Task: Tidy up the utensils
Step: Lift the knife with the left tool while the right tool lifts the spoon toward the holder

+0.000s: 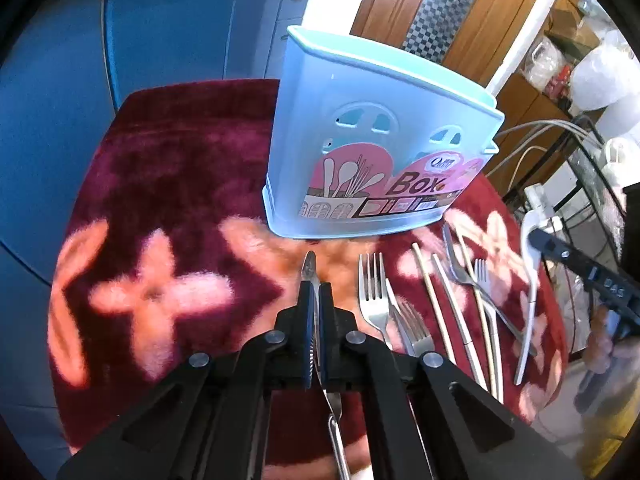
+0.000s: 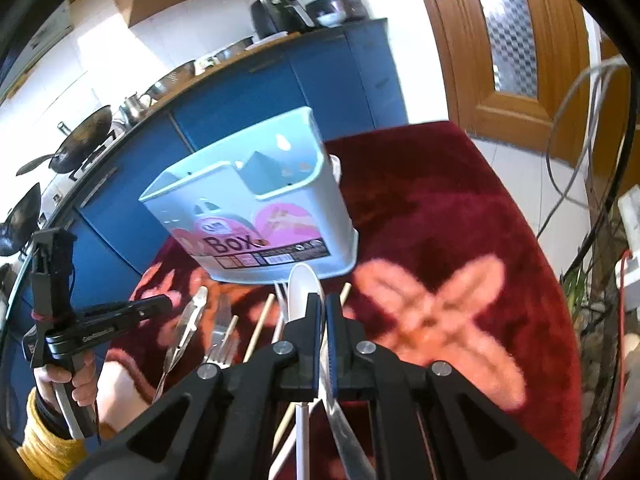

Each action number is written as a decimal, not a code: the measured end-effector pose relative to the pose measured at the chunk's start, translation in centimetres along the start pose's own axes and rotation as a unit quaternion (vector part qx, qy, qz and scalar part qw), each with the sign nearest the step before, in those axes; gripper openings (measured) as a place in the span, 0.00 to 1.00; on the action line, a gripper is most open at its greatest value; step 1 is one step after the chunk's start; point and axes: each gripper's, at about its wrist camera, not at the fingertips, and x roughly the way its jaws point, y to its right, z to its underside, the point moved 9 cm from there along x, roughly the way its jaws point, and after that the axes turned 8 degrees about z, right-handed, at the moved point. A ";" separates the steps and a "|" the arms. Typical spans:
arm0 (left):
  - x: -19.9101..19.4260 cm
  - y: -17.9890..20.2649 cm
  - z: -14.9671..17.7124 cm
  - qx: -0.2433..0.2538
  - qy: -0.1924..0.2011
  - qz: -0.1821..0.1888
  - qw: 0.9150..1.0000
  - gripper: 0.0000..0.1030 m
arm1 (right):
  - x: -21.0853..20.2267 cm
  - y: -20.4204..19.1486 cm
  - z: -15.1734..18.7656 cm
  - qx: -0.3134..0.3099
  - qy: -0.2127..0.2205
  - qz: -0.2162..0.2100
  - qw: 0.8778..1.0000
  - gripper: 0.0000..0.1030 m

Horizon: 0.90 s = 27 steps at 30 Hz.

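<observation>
Pick-up was the step in hand: each gripper had an utensil pinched and clear of the red plush cloth [image 1: 180, 168] that covered the bench. The left gripper [image 1: 316, 292] had its jaws pressed together on a slim steel utensil [image 1: 310, 266], edge-on so I could not tell fork from spoon, its thin handle trailing back under the jaws. The right gripper [image 2: 323, 308] had its jaws closed on a steel piece beside a white spoon [image 2: 302, 288] with a smooth, rounded bowl; whether the spoon itself was in the pinch I could not tell.

The pale blue plastic box [image 1: 376, 140] stood upright near the bench's far edge, matt and translucent, with arched cut-outs, a pink label and, in the right wrist view, an inner divider making compartments. In front of it, toward the right edge, lay the loose forks [image 1: 374, 296] and pale chopsticks [image 1: 430, 292], polished steel beside thin straight sticks.

Next, I judged, each piece needed lifting above the box rim, tilting handle-down, and dropping into a compartment without knocking the light box over.
</observation>
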 end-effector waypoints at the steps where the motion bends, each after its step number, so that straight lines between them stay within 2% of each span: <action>1: 0.2 -0.1 0.0 0.001 -0.003 -0.004 1.000 0.00 | -0.1 -0.2 0.0 -0.003 0.001 -0.001 1.000 0.04; 3: 0.8 -0.3 -0.1 0.007 -0.013 -0.019 1.000 0.01 | -0.1 -0.5 0.1 -0.008 0.001 0.000 1.000 0.04; 7: 2.2 -0.8 0.4 0.004 -0.037 -0.023 0.999 0.20 | -0.1 -0.9 0.4 -0.013 0.000 -0.002 1.000 0.04; 13: 3.6 -0.6 0.8 -0.020 -0.048 0.025 0.998 0.18 | 0.1 -0.9 0.6 -0.017 0.000 -0.003 1.000 0.04; 14: 3.8 -0.6 0.8 -0.021 -0.048 0.028 0.998 0.06 | 0.1 -0.9 0.6 -0.017 -0.001 -0.003 1.000 0.04; 15: 3.9 -0.7 0.9 -0.022 -0.048 0.028 0.998 0.01 | 0.1 -0.9 0.6 -0.016 0.000 -0.004 1.000 0.04; 16: 4.0 -0.7 0.9 -0.024 -0.047 0.031 0.998 0.01 | 0.1 -0.9 0.6 -0.016 0.000 -0.005 1.000 0.04; 22: 1.6 0.0 0.3 -0.023 -0.003 0.033 0.999 0.00 | -1.1 -0.9 0.1 -0.012 0.018 -0.008 1.000 0.04; 27: -2.8 1.6 -1.3 -0.005 0.074 0.027 0.997 0.00 | -3.0 -1.6 -1.3 -0.012 0.058 -0.009 0.998 0.04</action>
